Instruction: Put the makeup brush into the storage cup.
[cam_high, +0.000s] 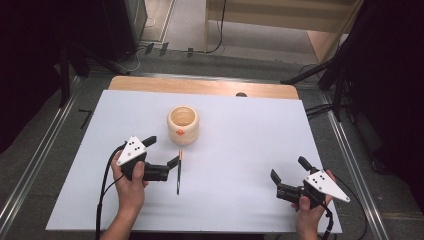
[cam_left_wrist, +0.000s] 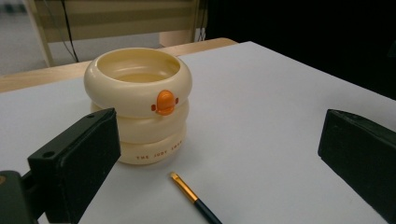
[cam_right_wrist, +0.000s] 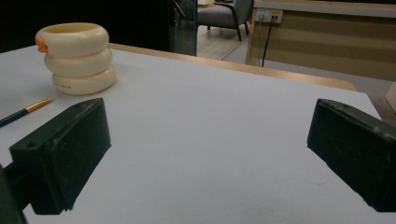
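The left claw (cam_high: 161, 150) hovers with its jaws spread wide and nothing between them, pointing toward one o'clock on the white worktop (cam_high: 250, 130); just beside its lower jaw lies a thin dark brush (cam_high: 178, 172) with a gold ferrule, and just past it at twelve o'clock stands a cream ringed cup (cam_high: 183, 125) with an orange duck bill on its side. At five o'clock on the worktop, well apart from both, the right claw (cam_high: 289, 167) is likewise gaping and empty, aimed toward eleven o'clock.
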